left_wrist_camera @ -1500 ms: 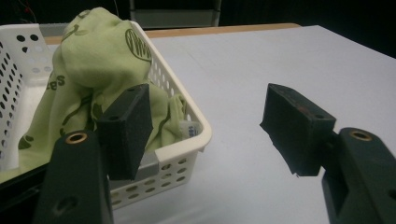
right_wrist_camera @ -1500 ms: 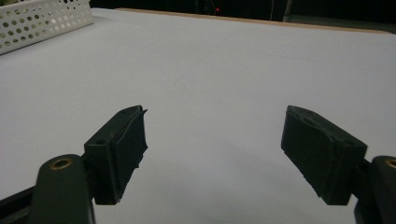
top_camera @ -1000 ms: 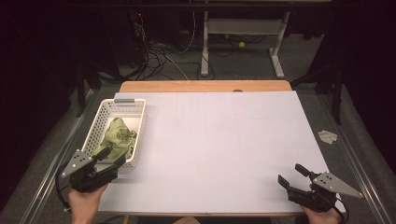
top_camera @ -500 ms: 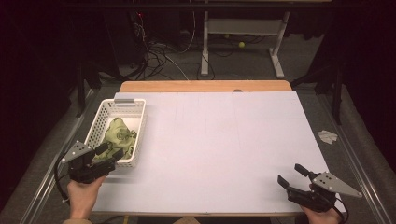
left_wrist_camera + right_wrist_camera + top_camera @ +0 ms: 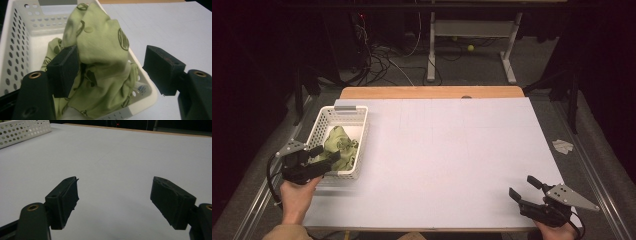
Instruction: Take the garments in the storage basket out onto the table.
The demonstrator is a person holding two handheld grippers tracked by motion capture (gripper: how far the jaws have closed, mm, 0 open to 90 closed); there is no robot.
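High view: the crumpled pale-green printed cloth (image 5: 339,149) lies heaped in the white perforated plastic basket (image 5: 325,123), which sits at the left side of the white table top (image 5: 452,160). The left gripper (image 5: 324,155) hangs at the basket's near end, over the cloth. Seen from the left gripper view, the cloth (image 5: 100,62) rises in a bunched peak between the jaws, which have just been opening and now stand spread wide; the left pad lies against a fold, the right pad is well clear, so nothing is pinched. The right gripper (image 5: 526,187) rests at the near right corner of the table, its jaws also spread, with bare table between them (image 5: 113,202).

The cloth looks light, soft and limp, so it will sag and trail when lifted rather than hold any shape (a loose end could catch on the basket rim). The best hold is likely the raised, bunched fold at the top of the heap, taken through several layers so that it does not slip out of the pads.
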